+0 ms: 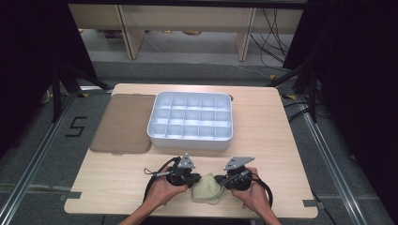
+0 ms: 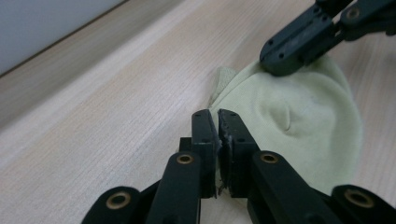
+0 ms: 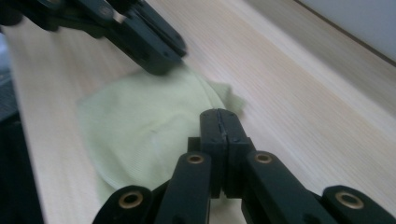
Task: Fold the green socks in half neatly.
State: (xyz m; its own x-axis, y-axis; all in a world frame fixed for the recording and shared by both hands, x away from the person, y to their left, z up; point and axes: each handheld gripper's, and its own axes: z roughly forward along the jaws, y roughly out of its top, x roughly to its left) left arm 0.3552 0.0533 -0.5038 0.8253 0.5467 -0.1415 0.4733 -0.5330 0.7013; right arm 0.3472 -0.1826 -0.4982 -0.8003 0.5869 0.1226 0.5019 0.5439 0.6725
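Note:
A pale green cloth (image 1: 207, 190) lies crumpled on the wooden table near its front edge, between my two grippers. My left gripper (image 1: 195, 179) is at the cloth's left edge, with its jaws (image 2: 217, 117) pressed together on a fold of the cloth (image 2: 299, 116). At the cloth's right edge, my right gripper (image 1: 220, 181) has its jaws (image 3: 219, 115) shut on the rim of the cloth (image 3: 140, 126). Each gripper view shows the other gripper pinching the far edge: the right gripper (image 2: 285, 63) and the left gripper (image 3: 161, 63). A hand holds each gripper.
A white tray (image 1: 189, 139) divided into several empty compartments stands at the middle of the table. A flat brown mat (image 1: 123, 123) lies to its left. Bare wood (image 1: 272, 140) lies to the right of the tray and along the front left.

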